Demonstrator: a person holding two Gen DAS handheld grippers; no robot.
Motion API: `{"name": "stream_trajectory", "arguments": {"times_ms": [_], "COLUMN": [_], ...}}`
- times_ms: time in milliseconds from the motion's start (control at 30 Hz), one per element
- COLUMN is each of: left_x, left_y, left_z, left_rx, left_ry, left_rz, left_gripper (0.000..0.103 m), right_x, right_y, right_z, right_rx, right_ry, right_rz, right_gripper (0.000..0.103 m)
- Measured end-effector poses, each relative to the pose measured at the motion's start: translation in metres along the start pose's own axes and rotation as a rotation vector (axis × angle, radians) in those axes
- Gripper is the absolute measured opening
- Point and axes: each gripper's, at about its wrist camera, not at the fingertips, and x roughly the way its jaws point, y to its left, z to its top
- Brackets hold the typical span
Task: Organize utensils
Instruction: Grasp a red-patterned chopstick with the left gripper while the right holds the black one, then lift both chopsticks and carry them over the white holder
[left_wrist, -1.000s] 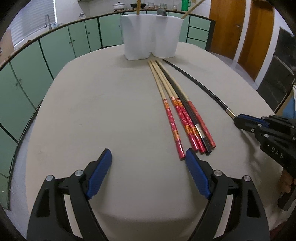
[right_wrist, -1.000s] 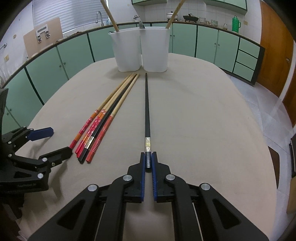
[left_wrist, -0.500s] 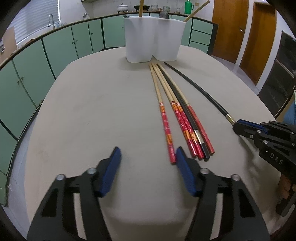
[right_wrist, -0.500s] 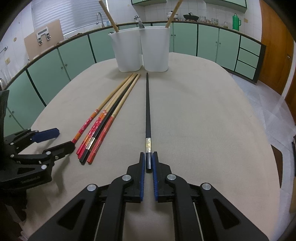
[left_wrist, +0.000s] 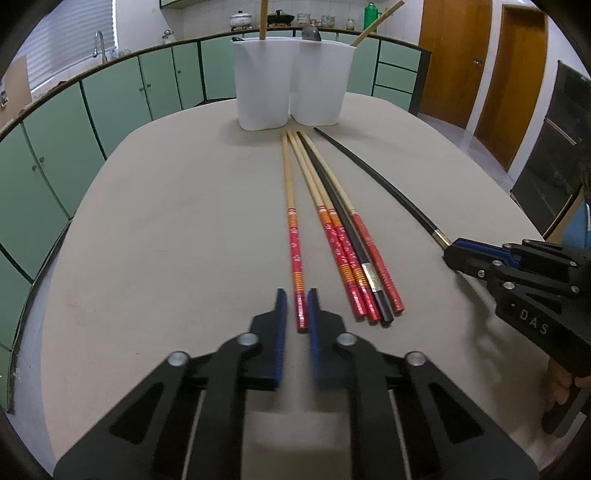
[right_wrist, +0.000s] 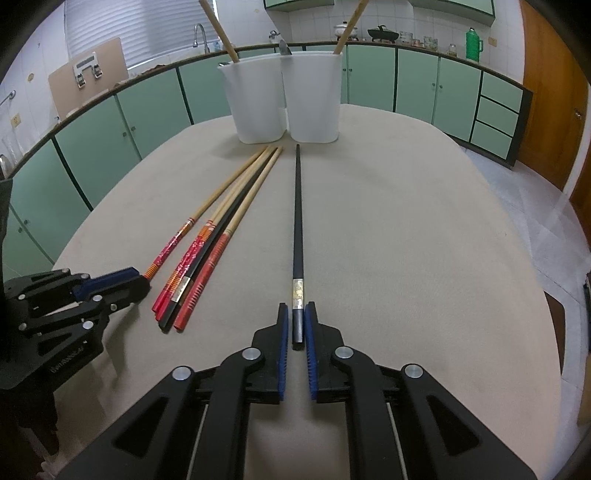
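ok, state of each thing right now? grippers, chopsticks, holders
left gripper: fingers closed around the butt of a red-handled chopstick, which lies flat on the table
right gripper: shut on the black chopstick, flat on the table
chopstick bundle: four lying loose, side by side
two white holders: upright, utensils standing inside
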Motion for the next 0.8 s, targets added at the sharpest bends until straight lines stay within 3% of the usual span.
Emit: {"name": "stream_trajectory", "arguments": {"times_ms": [400,800], "left_x": [-0.008,-0.051], "left_y": [0.0,0.009], "left_z": [0.003,0.03], "left_rx": [-0.017,-0.014], "left_ry": [-0.014,-0.133], "left_rz": [-0.005,0.021], "left_gripper": [0.005,0.005], "right_x": [-0.004,-0.037], "right_y": [0.0,-0.001], "right_z": [0.002,0.02], "right_rx": [0.016,0.006], "right_ry": [-0.01,-0.082], "right_rz": [0.027,0.046], "right_gripper": [0.006,0.006]}}
